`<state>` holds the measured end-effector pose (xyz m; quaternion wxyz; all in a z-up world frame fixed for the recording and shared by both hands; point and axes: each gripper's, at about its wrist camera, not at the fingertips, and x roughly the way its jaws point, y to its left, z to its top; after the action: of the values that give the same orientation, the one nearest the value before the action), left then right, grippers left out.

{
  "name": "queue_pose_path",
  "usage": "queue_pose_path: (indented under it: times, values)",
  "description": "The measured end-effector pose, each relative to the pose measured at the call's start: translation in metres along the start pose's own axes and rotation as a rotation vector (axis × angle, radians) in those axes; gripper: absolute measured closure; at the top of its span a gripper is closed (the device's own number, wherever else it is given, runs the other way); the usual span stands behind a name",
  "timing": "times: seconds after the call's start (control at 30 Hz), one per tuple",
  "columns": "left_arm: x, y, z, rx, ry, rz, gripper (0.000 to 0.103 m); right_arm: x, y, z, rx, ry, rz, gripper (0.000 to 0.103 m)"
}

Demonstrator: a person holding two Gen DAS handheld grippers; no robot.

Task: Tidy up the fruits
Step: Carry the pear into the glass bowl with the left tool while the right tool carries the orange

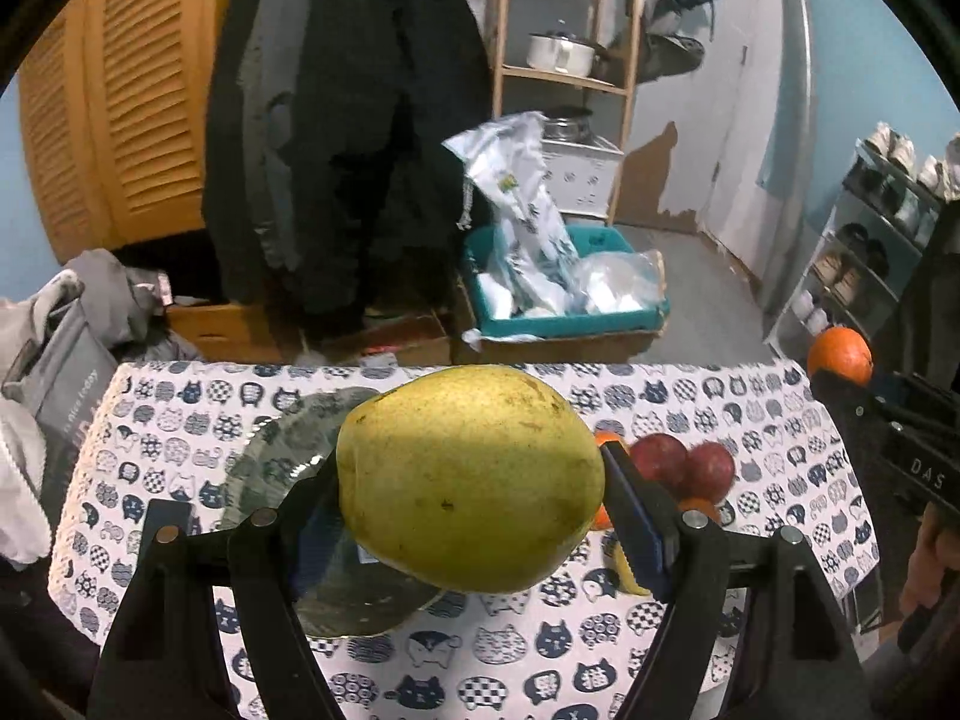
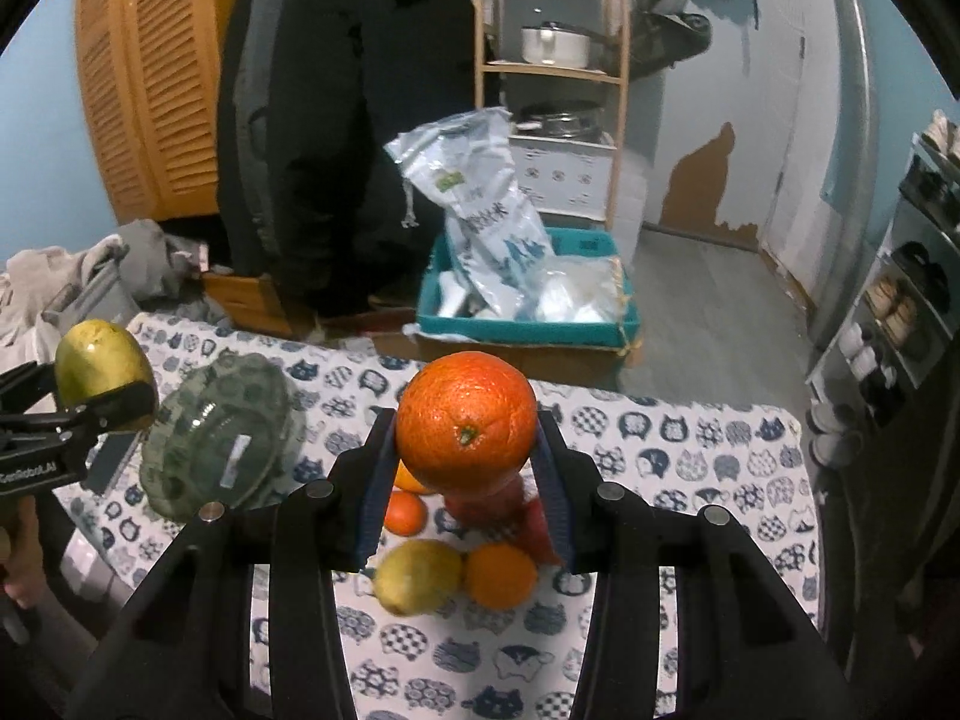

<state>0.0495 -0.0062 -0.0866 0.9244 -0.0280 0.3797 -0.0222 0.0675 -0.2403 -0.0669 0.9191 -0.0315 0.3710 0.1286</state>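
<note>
My left gripper (image 1: 471,480) is shut on a yellow-green pear (image 1: 471,477) and holds it above the table, over a glass plate (image 1: 276,456). My right gripper (image 2: 465,438) is shut on a large orange (image 2: 467,420), held above a pile of fruit. The pile holds a second pear (image 2: 417,576), an orange (image 2: 501,576), smaller oranges (image 2: 405,513) and red apples (image 1: 684,462). In the right wrist view the left gripper's pear (image 2: 102,369) shows at the far left beside the plate (image 2: 222,432). The right gripper's orange (image 1: 840,354) shows at the right edge of the left wrist view.
The table wears a cat-print cloth (image 2: 690,462). Beyond its far edge stand a teal box of bags (image 2: 528,300), cardboard boxes, a hanging black coat (image 2: 336,120) and a wooden shelf with pots (image 2: 552,48). Clothes lie at the left, a shoe rack (image 1: 870,240) at the right.
</note>
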Motion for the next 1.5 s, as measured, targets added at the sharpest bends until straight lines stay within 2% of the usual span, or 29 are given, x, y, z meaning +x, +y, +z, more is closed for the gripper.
queue_pose_path:
  times: [0.33,0.57,0.9,1.07,1.37,1.5]
  values:
    - [0.000,0.050,0.001,-0.077,-0.003,0.055,0.023,0.024,0.045,0.020,-0.033,0.019,0.061,0.060]
    - [0.003,0.078,-0.002,-0.094,0.006,0.101,0.023,0.047,0.083,0.031,-0.067,0.039,0.107,0.060]
    - [0.037,0.116,-0.017,-0.130,0.088,0.150,0.023,0.113,0.145,0.033,-0.093,0.148,0.203,0.060]
    - [0.061,0.132,-0.028,-0.149,0.143,0.168,0.023,0.152,0.170,0.024,-0.117,0.220,0.211,0.060]
    - [0.117,0.156,-0.059,-0.208,0.293,0.154,0.023,0.200,0.188,0.002,-0.131,0.330,0.212,0.060]
    - [0.138,0.155,-0.068,-0.194,0.339,0.163,0.023,0.212,0.196,-0.006,-0.139,0.364,0.223,0.060]
